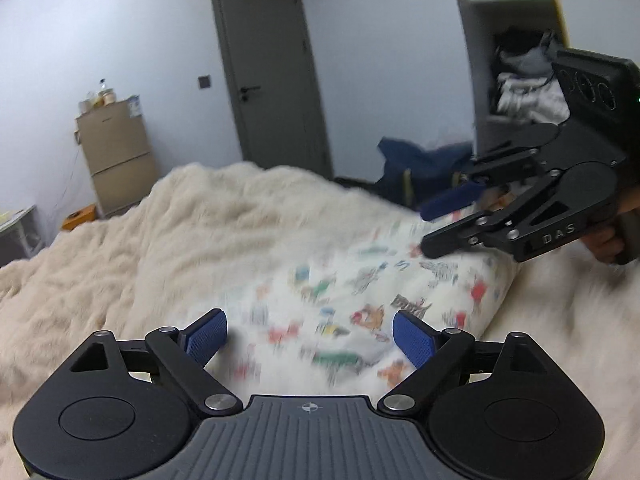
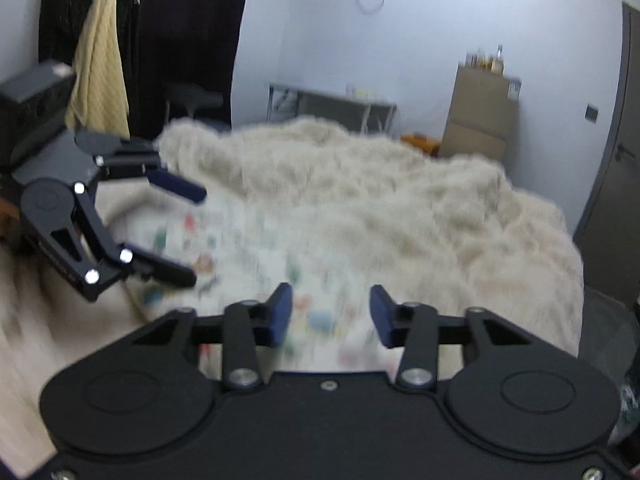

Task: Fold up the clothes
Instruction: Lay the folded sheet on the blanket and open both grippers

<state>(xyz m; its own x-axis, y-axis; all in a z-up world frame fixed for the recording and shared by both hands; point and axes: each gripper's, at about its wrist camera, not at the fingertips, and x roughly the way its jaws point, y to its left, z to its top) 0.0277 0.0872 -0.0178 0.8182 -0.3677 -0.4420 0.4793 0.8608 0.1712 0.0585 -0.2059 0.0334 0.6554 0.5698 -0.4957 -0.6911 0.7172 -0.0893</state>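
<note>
The left gripper [image 1: 310, 334] has its jaws spread wide, holding nothing. The right gripper [image 2: 330, 312] is likewise spread wide and empty. A white printed garment [image 1: 360, 300] lies just ahead of and below both, on a cream furry blanket [image 1: 200, 232].

The garment [image 1: 360, 300] lies on the blanket [image 1: 180, 232], ahead of my left gripper [image 1: 310, 338]. My right gripper [image 1: 426, 232] hangs over its far right part. The door [image 1: 272, 72] stands behind the bed.
</note>
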